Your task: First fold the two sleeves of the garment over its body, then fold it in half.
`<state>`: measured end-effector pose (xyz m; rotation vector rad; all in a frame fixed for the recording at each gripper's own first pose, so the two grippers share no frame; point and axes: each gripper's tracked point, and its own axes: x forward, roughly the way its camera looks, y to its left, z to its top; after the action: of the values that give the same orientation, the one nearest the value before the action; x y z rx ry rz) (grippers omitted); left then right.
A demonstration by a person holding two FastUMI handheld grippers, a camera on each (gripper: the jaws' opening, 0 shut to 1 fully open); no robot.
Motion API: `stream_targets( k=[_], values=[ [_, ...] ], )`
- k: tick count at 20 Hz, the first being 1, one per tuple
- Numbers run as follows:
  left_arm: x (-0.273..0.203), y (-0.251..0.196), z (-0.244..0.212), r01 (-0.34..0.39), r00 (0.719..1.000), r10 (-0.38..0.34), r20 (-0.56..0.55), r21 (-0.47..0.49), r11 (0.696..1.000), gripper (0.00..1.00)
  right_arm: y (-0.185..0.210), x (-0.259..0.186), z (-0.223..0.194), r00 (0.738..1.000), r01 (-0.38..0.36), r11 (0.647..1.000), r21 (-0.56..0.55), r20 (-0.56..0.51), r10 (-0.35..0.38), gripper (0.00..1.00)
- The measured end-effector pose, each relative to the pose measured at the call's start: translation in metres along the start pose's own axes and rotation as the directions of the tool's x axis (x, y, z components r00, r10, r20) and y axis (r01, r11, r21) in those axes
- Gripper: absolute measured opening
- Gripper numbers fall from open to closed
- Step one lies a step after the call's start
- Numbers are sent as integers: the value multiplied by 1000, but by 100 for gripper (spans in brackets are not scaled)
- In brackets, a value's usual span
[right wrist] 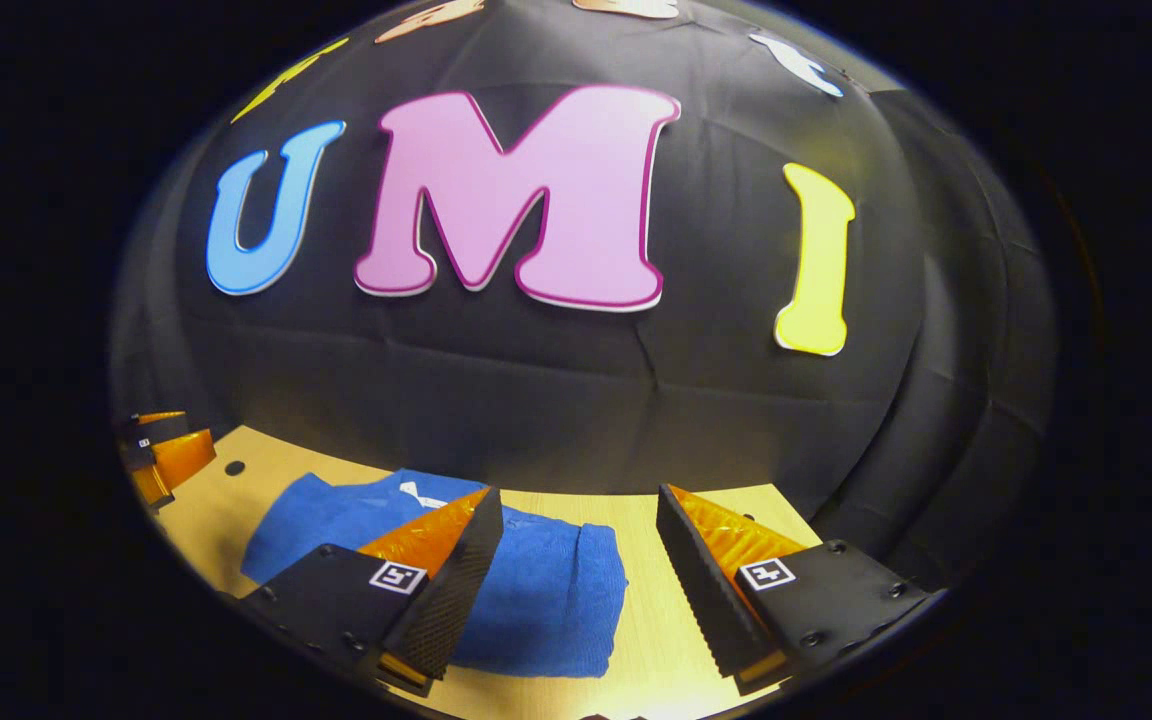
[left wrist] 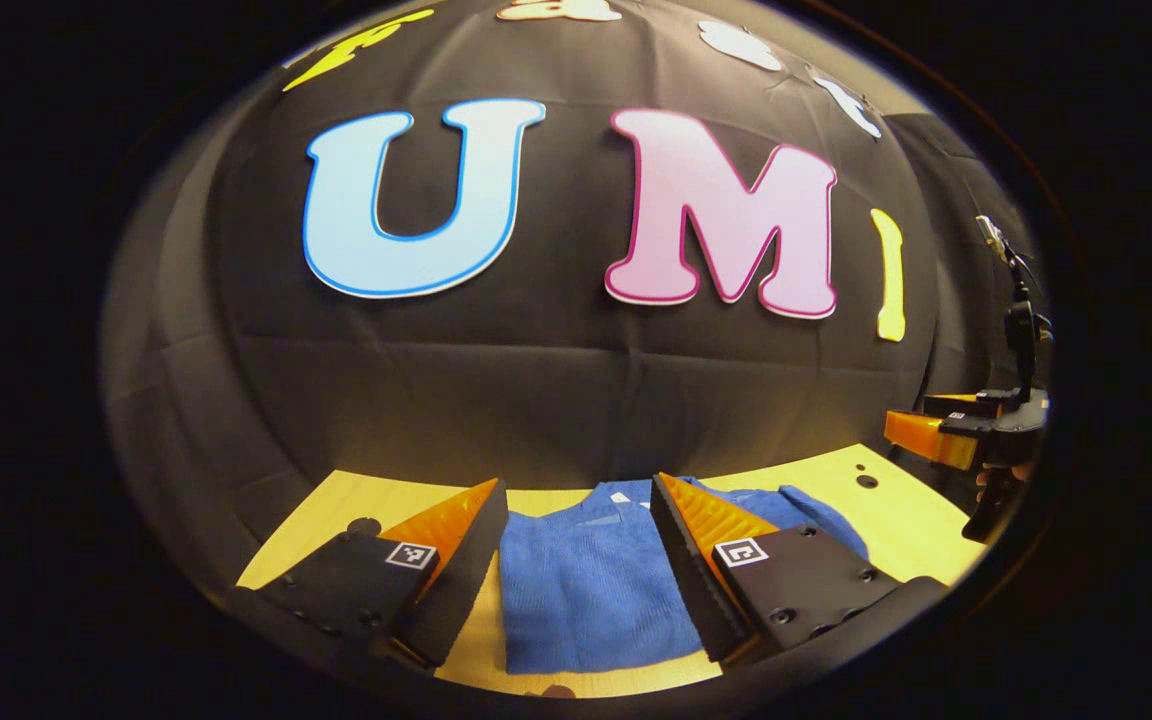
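Note:
A blue knitted garment (left wrist: 586,585) lies flat on the pale wooden table (left wrist: 896,520), folded into a compact block with its collar at the far side. My left gripper (left wrist: 576,490) hovers open above it, nothing between its fingers. In the right gripper view the same garment (right wrist: 546,590) sits low and left, and my right gripper (right wrist: 576,495) stands open over its right edge, holding nothing. The right gripper (left wrist: 936,432) also appears at the far right of the left gripper view. The left gripper (right wrist: 161,450) appears at the far left of the right gripper view.
The black cloth wall rises right behind the table's far edge. Small dark holes (left wrist: 867,481) dot the tabletop near the back. Bare wood (right wrist: 656,620) lies to the right of the garment. A dark stand (left wrist: 1021,330) rises at the far right.

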<state>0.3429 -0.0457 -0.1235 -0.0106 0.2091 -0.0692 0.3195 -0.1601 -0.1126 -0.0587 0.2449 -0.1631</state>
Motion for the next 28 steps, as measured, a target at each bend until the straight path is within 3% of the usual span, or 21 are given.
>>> stream_targets(
  k=[5, 7, 9, 14, 18, 23, 25, 28],
  values=[
    [-95, 7, 33, -8, 991, 20, 132, -93, 996, 82, -5, -84, 19, 999, 7, 1000, 19, 46, -8, 98],
    [-138, 8, 42, -7, 983, 21, 180, -78, 997, 81, -7, -117, 31, 998, -4, 999, 49, 67, 0, 92],
    [-170, 3, 47, 2, 980, 6, 197, -39, 999, 82, -7, -148, 44, 995, -15, 998, 67, 97, 9, 97],
    [-242, -21, 52, -9, 977, 7, 214, 9, 1000, 82, -3, -230, 66, 983, -63, 995, 79, 178, 48, 96],
    [-296, -53, 35, 8, 983, -16, 185, 39, 999, 81, -2, -287, 55, 983, -87, 990, 109, 173, 68, 96],
    [-351, -94, -1, 52, 991, -45, 128, -55, 997, 81, 1, -344, 14, 982, -139, 985, 106, 143, 123, 96],
    [-360, -90, -5, 9, 990, -2, 138, -49, 999, 81, 8, -363, -4, 980, -170, 982, 85, 120, 159, 96],
    [-376, -80, -10, -62, 986, 69, 151, -47, 997, 82, 14, -382, -4, 968, -196, 976, 93, 177, 178, 96]
  ],
)
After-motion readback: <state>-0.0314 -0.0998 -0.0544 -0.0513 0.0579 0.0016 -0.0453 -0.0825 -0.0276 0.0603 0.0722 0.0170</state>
